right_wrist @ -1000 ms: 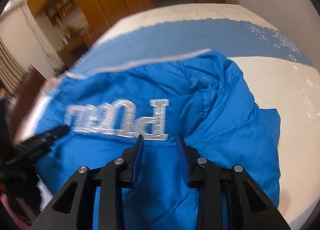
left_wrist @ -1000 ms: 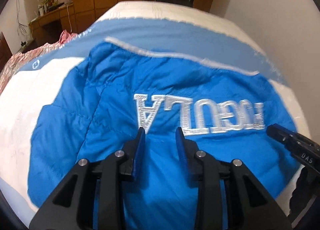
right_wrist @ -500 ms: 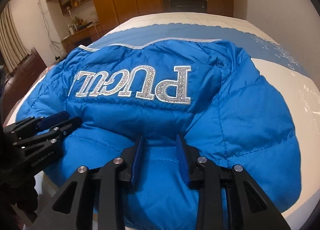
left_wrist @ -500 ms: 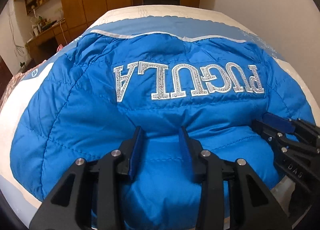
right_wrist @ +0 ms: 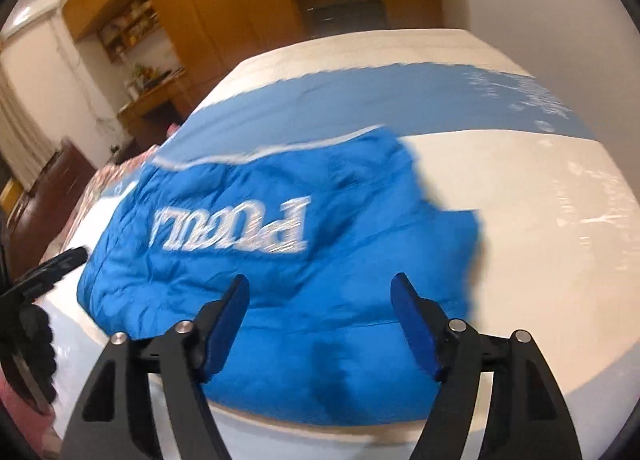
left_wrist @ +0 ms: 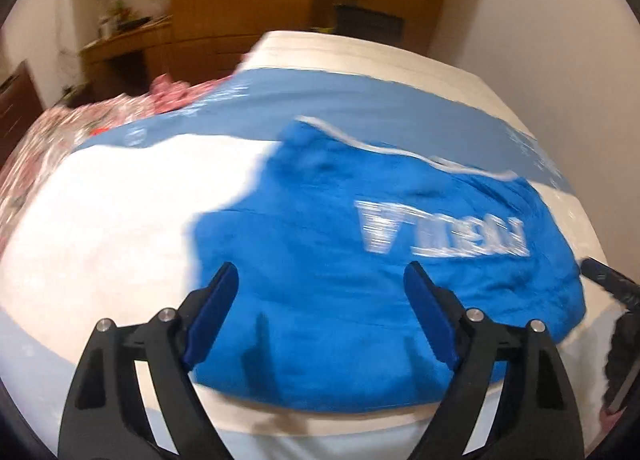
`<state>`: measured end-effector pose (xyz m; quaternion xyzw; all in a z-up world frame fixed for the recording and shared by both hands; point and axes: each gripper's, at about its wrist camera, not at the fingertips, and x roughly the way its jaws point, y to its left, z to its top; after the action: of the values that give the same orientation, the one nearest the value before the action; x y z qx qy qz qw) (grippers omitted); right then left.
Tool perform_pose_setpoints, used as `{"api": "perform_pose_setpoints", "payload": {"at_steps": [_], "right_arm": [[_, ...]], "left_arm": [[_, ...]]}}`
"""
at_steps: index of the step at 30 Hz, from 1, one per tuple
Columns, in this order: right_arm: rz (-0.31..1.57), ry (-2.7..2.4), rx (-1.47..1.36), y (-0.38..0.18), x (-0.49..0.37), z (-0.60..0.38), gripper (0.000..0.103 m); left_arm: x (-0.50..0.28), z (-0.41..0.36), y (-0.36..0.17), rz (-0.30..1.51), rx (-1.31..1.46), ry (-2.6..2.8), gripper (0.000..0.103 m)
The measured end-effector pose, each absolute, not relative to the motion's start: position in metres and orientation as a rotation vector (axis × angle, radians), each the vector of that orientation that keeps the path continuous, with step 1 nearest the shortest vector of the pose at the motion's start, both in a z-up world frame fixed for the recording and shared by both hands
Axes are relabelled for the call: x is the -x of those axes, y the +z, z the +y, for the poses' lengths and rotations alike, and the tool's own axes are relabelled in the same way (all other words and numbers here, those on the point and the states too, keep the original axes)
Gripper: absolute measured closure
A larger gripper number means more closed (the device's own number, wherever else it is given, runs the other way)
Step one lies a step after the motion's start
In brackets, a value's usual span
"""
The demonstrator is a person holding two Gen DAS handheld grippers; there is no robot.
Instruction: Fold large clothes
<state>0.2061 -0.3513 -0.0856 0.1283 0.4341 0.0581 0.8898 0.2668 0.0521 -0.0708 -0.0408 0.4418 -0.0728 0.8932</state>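
A bright blue padded jacket [left_wrist: 360, 280] with silver lettering lies folded into a compact bundle on the bed; it also shows in the right wrist view [right_wrist: 280, 260]. My left gripper [left_wrist: 320, 280] is open and empty, raised above the jacket's near left part. My right gripper [right_wrist: 320, 292] is open and empty above the jacket's near right part. The right gripper's black tip [left_wrist: 608, 280] shows at the right edge of the left wrist view, and the left gripper's tip [right_wrist: 52, 268] shows at the left edge of the right wrist view. Both views are motion-blurred.
The bed cover [left_wrist: 120, 220] is white with a wide blue band [right_wrist: 400, 100] behind the jacket. A red floral cloth [left_wrist: 80, 124] lies at the bed's left side. Wooden cabinets [right_wrist: 240, 0] and a desk stand beyond the bed; a plain wall [left_wrist: 540, 40] runs on the right.
Both grippers opened and let go of the jacket, then pulled back and up. The jacket now lies free on the bed and looks smaller in both views.
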Motion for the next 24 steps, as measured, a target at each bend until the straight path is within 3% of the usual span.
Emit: {"api": "perform_pose_setpoints", "payload": {"at_steps": [3,21,23,24], "right_arm": [[0.955,0.106,-0.348,-0.093,-0.219,-0.384,0.021],[1.157,0.208,-0.684,-0.181,-0.29,-0.437,0.014],[1.152,0.212,-0.686,-0.18,-0.297,-0.436,0.014],[1.153,0.22,-0.678,-0.179,-0.3,-0.434,0.021]], "left_arm": [[-0.281,0.089,-0.076,0.972,0.144,-0.098,0.016],[-0.345,0.113,-0.165,1.162,0.413,-0.244,0.013],[-0.351,0.105,-0.167,1.175,0.403,-0.255,0.013],[-0.354,0.101,-0.166,1.178,0.392,-0.257,0.015]]}}
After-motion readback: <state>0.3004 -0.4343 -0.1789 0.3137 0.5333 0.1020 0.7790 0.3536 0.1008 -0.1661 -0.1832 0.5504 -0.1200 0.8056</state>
